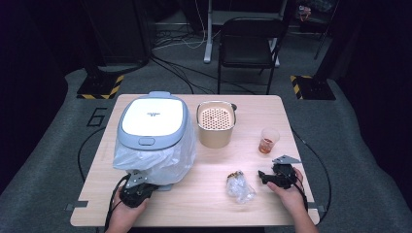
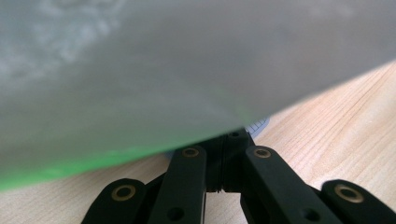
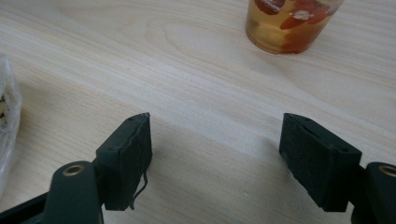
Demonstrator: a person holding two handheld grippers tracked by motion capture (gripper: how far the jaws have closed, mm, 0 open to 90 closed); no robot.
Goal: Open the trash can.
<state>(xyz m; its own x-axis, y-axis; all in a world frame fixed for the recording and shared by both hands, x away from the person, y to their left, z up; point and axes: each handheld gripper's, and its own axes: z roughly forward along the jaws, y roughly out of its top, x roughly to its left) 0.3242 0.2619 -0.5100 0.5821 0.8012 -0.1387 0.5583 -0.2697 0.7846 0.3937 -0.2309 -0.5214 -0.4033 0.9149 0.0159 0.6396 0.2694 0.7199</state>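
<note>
A grey-blue bin with a white lid [image 1: 152,121] stands at the table's left, and a clear plastic liner [image 1: 155,162] hangs down its front. My left gripper [image 1: 138,179] is at the bin's foot with its jaws closed together. In the left gripper view the left gripper [image 2: 232,140] has its tips tucked under the blurred liner [image 2: 140,84], against a ribbed blue part [image 2: 259,125]; whether film is pinched I cannot tell. My right gripper [image 1: 263,177] stands open low over bare wood at the front right. Nothing lies between the right gripper's [image 3: 215,135] pads.
A beige pot with a perforated insert [image 1: 215,124] stands mid-table. A plastic cup of reddish pieces in liquid [image 1: 268,141] [image 3: 292,23] sits ahead of the right gripper. A small clear bag with brown contents [image 1: 239,187] [image 3: 5,126] lies to its left. A folding chair [image 1: 248,41] stands beyond the table.
</note>
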